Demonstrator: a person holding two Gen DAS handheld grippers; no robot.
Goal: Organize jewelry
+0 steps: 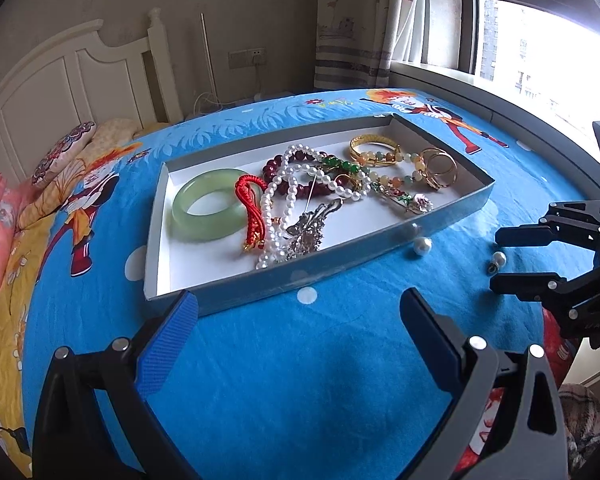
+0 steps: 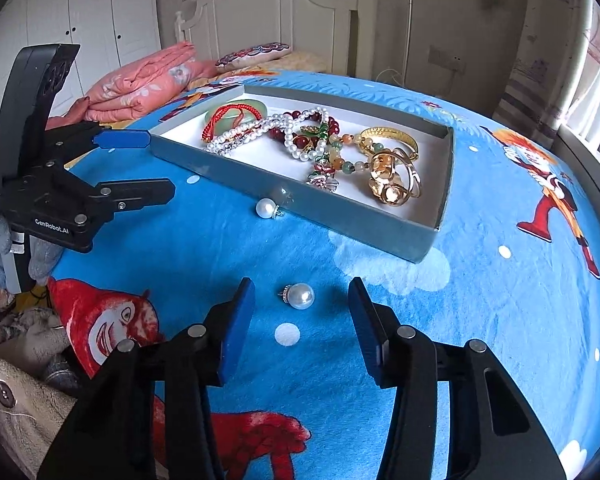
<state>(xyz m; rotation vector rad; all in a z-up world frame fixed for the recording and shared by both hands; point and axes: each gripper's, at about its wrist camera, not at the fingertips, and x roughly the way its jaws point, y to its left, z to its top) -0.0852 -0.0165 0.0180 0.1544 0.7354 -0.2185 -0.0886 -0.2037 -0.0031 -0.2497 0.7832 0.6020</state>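
Item: shallow grey-blue tray (image 1: 380,256) with white floor, set on a blue cartoon-print bedspread (image 1: 300,380). Legible writing: "GenRobot.AI" in white on the body of the left gripper (image 2: 138,162), seen at left in the right wrist view; a smaller line of print on its edge is too small to read. Tray contents, left to right in the left wrist view: pale green bangle (image 1: 208,208), red knotted cord (image 1: 252,208), white pearl strand (image 1: 284,208) tangled over dark red beads (image 1: 296,184), silver brooch (image 1: 312,228), gold bangle (image 1: 374,148), gold rings (image 1: 440,168). Loose on the bedspread, outside the tray: one pearl earring (image 2: 266,209) just beside the tray's near wall; a second pearl earring (image 2: 300,296) nearer. Right gripper (image 2: 302,300): jaws partly open, blue pads either side of the second earring, neither pad touching it, nothing held. Left gripper: jaws wide apart, empty, near the tray's near left corner.
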